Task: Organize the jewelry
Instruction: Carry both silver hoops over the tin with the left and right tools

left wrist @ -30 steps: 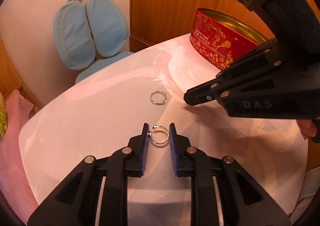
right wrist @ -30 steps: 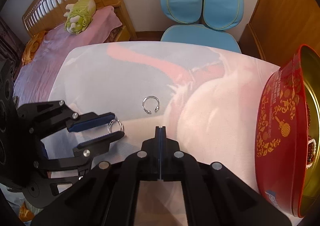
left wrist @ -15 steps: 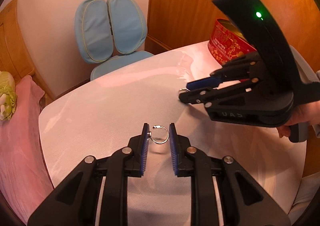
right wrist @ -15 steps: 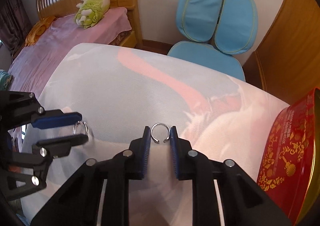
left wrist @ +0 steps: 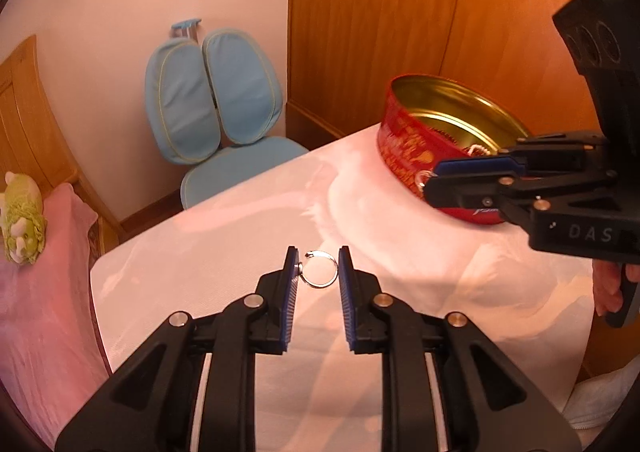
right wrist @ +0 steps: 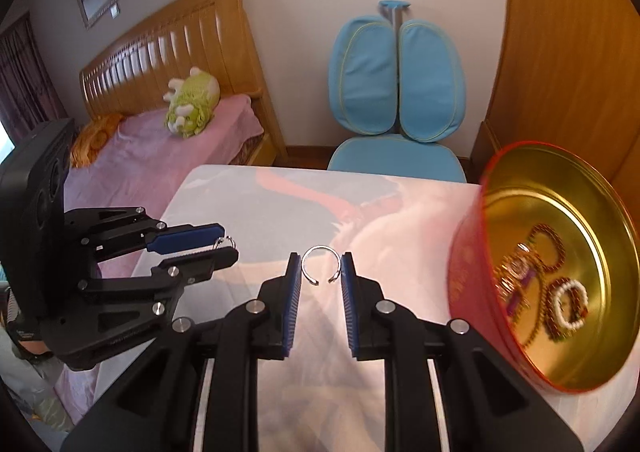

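Note:
My left gripper (left wrist: 318, 266) is shut on a silver ring (left wrist: 319, 269) and holds it above the white table (left wrist: 200, 284). My right gripper (right wrist: 320, 268) is shut on a second silver open ring (right wrist: 320, 264), also lifted. In the left wrist view the right gripper (left wrist: 430, 178) is next to the red tin (left wrist: 404, 144), to my right. In the right wrist view the red tin (right wrist: 472, 264) stands at the right, its gold inside holding several beaded bracelets (right wrist: 568, 304). The left gripper (right wrist: 228, 248) shows at the left there with its ring (right wrist: 224, 242).
A blue chair (right wrist: 396, 92) stands beyond the table's far edge. A bed with a pink cover (right wrist: 180, 140) and a green plush toy (right wrist: 192, 104) lies to the left. Wooden wardrobe doors (left wrist: 380, 20) stand behind the tin.
Both grippers have risen from the table with their rings. The right gripper took hold of the second ring and moved toward the red tin.

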Demonstrator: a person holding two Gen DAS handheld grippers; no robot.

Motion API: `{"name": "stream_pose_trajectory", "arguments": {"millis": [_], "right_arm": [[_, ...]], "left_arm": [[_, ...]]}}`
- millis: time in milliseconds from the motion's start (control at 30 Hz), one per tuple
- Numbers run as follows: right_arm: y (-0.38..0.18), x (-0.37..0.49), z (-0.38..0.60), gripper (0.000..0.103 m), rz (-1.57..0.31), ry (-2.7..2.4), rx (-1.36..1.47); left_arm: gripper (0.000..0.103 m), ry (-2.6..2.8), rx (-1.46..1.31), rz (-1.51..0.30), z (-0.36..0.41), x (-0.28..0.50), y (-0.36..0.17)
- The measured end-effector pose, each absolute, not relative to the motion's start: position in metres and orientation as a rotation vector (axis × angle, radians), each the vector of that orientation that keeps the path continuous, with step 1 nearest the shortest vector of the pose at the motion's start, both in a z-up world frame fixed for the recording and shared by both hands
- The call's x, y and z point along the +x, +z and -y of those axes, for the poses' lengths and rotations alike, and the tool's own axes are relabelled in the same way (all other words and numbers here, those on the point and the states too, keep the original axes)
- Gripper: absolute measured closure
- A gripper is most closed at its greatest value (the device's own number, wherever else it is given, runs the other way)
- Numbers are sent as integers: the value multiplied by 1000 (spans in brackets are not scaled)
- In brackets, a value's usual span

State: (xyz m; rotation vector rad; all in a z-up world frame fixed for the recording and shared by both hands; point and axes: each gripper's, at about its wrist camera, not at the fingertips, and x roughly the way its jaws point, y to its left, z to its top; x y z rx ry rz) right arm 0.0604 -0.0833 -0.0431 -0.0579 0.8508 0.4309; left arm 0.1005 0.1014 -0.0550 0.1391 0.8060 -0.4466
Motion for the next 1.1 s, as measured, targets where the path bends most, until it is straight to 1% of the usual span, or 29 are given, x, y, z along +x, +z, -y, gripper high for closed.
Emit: {"name": "stream_pose_trajectory", "arguments": {"millis": [133,300,400,567,700,867,967,1100], "right_arm": [[-26,30,127,82,-788,431,-14],[-3,-9,198,82,-716,409,32],[7,-27,234,82,-686,405,44],[23,-47,284,82,-627,395,47],[23,-47,309,82,-624,393,77],[16,-28,322,82,-647,382,115],[15,-12,329,82,-669,362,122],[8,23,331,82,-772,354,170]], "left_arm": [[83,-416,185,-786,-66,80,-39],[83,-428,170,-794,-10,55,-14],[83,-426,188,-769,20,39,4],[83,-429,182,-723,62,14,29],[83,-426,195,-746,86,5,32],[83,-439,219,-768,98,18,33],[83,-470,221,-774,102,43,33],[83,-512,199,-819,110,90,22]]}}
